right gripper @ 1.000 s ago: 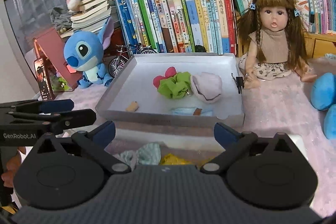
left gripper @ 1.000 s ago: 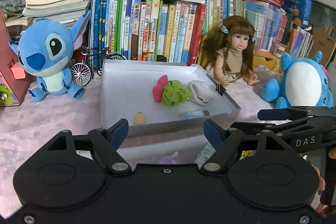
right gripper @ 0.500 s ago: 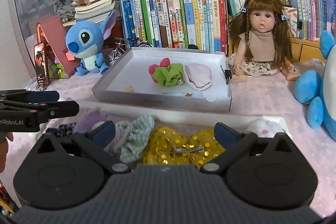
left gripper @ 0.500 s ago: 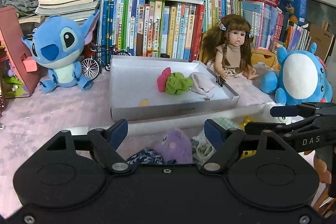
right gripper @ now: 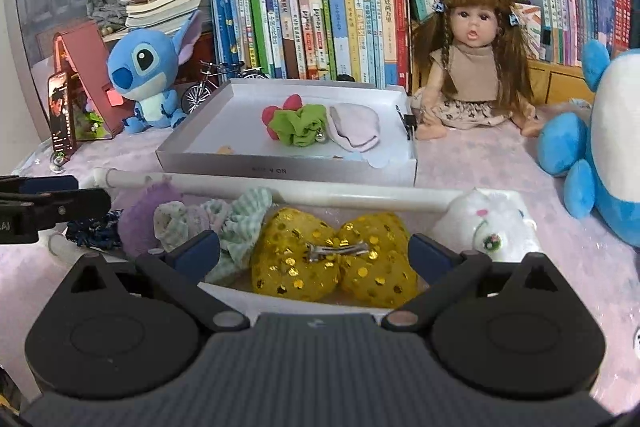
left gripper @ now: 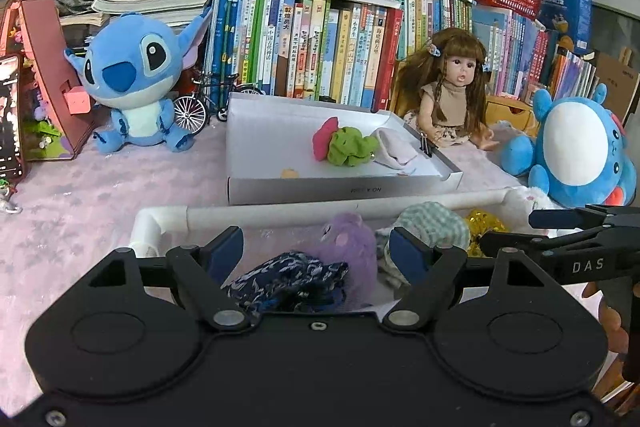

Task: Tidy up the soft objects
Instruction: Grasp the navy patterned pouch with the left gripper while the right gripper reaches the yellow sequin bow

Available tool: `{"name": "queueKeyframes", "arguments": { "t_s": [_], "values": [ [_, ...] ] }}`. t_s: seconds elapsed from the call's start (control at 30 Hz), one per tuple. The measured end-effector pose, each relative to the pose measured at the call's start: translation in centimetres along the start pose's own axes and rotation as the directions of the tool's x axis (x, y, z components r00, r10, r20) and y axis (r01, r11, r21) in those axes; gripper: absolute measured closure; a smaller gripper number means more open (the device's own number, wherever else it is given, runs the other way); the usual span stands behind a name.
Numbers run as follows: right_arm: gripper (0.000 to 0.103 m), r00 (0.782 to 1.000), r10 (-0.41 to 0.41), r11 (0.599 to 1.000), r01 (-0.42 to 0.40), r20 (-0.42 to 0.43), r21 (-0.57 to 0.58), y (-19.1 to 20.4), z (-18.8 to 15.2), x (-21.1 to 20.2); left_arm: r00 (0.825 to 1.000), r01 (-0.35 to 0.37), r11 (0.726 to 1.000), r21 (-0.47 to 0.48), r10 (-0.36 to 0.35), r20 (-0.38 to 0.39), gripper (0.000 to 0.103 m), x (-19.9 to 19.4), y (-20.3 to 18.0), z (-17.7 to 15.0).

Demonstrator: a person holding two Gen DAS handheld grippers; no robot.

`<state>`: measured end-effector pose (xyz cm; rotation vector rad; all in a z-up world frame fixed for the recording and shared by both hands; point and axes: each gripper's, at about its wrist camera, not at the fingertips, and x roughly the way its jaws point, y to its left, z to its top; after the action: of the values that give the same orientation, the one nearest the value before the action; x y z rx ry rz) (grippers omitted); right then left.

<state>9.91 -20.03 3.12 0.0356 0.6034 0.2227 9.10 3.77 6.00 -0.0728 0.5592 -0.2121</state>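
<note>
Soft objects lie in two places: a near white-railed bin (right gripper: pixel 360 195) and, just beyond it, a grey cardboard tray (right gripper: pixel 288 171).

By my reading the sorting is partly done. Three soft pieces rest in the tray: a red piece (right gripper: pixel 276 111), a green scrunchie (right gripper: pixel 300 126) touching it, and a pale pink cloth (right gripper: pixel 354 130) on the right. A small orange bit and a pale blue scrap also lie near the tray's front wall; what they are I cannot tell.

Five pieces wait in the bin, left to right: one dark blue patterned scrunchie (left gripper: pixel 286 277), one purple fuzzy piece (left gripper: pixel 352 241), one green checked scrunchie (right gripper: pixel 240 223), one gold sequinned bow (right gripper: pixel 332 259), one white plush (right gripper: pixel 488 223).

Both tools hover over the bin with nothing gripped. The left gripper (left gripper: pixel 316 247) has its jaws apart above the blue and purple pieces; the right gripper (right gripper: pixel 316 253) has its jaws apart over the bow.
</note>
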Motion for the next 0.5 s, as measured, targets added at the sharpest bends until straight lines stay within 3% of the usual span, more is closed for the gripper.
{"name": "queueKeyframes", "arguments": {
  "t_s": [0.5],
  "values": [
    [0.000,0.999,-0.030,1.000,0.030,-0.025,0.005,0.0,-0.9,0.8,0.999,-0.020,0.999,-0.035,0.019,-0.041,0.024,0.6,0.8,-1.2]
  ]
}}
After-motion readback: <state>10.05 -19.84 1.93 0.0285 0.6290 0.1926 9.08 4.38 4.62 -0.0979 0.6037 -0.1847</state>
